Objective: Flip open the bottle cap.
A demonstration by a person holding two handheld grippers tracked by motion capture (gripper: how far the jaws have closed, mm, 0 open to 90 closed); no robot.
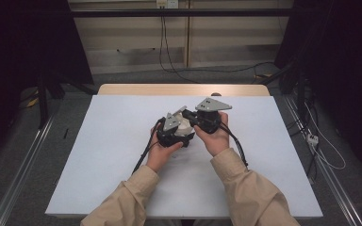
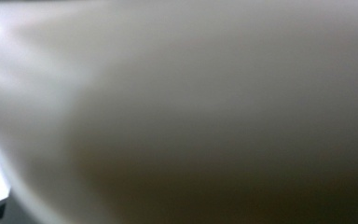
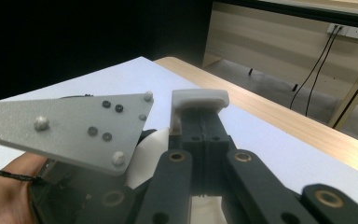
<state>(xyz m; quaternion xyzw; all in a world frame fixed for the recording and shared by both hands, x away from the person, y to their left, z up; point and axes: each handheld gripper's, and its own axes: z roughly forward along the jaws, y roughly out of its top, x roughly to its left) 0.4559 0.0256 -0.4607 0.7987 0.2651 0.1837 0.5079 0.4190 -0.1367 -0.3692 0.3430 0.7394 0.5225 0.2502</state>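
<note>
Here, in the high view, a person in beige sleeves holds the two grippers close together over the middle of the table (image 1: pixel 122 141), which has a white top and a wooden edge at the far side. The left gripper (image 1: pixel 181 127) and the right gripper (image 1: pixel 202 120) touch or almost touch each other, and each one carries a grey three-cornered plate on top. A small pale thing (image 1: pixel 185 125) sits between them; I cannot tell what it is. Black cables trail from both grippers toward the person.

In the left gripper view, a blurred pale surface lies very near the camera, so I cannot tell how the jaws of this gripper stand.

In the right gripper view, the two black jaws of the right gripper (image 3: pixel 200 116) are pressed together, with a white tip at their end. Just beside them, at the left, are the grey plate (image 3: pixel 74 126) of the left gripper and part of the left hand (image 3: pixel 4 196). Behind them the wooden table edge runs across.
</note>
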